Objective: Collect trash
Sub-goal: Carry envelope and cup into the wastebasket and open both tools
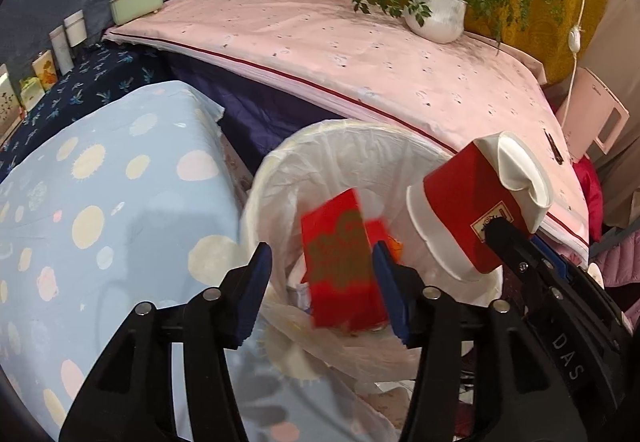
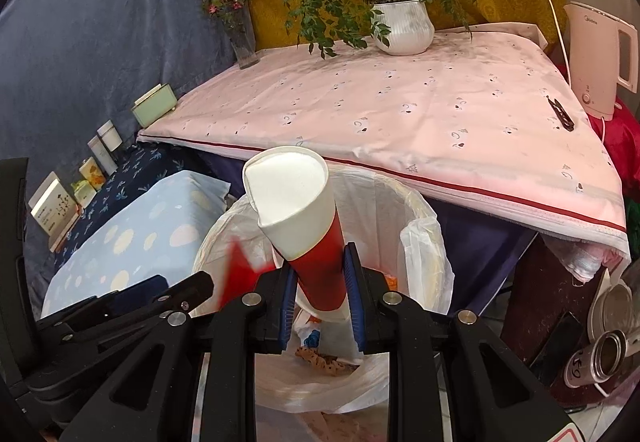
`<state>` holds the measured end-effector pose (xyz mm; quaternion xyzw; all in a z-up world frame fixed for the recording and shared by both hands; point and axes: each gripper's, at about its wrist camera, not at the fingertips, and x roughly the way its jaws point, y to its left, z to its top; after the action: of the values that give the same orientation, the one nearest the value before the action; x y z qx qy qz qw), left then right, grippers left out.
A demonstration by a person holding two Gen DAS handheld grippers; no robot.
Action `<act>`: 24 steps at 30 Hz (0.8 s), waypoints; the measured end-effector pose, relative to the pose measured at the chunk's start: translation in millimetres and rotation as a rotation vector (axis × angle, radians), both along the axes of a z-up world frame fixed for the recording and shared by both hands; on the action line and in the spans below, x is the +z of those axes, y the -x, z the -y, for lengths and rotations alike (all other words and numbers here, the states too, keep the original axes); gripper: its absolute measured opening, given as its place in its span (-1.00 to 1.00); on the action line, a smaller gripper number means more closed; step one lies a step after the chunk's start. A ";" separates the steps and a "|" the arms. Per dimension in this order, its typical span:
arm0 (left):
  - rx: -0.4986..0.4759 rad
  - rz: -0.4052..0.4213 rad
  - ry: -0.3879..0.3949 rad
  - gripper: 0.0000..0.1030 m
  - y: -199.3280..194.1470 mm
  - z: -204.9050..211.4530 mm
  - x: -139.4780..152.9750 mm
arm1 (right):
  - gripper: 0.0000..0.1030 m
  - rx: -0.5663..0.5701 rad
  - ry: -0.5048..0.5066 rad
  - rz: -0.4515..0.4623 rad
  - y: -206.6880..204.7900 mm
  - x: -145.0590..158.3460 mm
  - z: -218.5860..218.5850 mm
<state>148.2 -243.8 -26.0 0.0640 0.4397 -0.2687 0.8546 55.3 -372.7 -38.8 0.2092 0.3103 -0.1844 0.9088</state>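
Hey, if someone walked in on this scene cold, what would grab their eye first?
Probably the crushed red-and-white paper cup, pinched in the right gripper directly above the white-lined trash bin. Next, the blurred red packet between the left gripper's open jaws, seemingly dropping into that bin. Behind, a leafy potted plant stands at the back of the pink tablecloth.

Pink-clothed table (image 2: 400, 114) bearing potted plant (image 2: 404, 28)

Left gripper (image 1: 320, 282) pointing steeply down, jaws standing apart, pads clear of anything. Right gripper (image 2: 319, 296) sitting just to its right, angled down, jaws pinching tight on a flattened red paper cup (image 2: 308, 226).
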 end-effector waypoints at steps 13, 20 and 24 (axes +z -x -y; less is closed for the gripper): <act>0.085 0.042 -0.037 0.28 2.4 -40.9 0.4 | -0.42 0.028 0.009 0.007 -12.7 5.6 -13.7; 0.097 0.076 -0.073 0.31 15.1 -52.6 -0.1 | -0.27 0.058 0.023 -0.022 -2.1 7.6 -32.4; 0.104 0.078 -0.085 0.32 21.7 -60.2 -1.4 | -0.18 0.070 0.029 -0.047 8.3 5.3 -40.2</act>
<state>126.5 -183.7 -27.5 0.0878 0.4197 -0.2022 0.8805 47.0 -332.4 -33.5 0.1804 0.3358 -0.1617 0.9102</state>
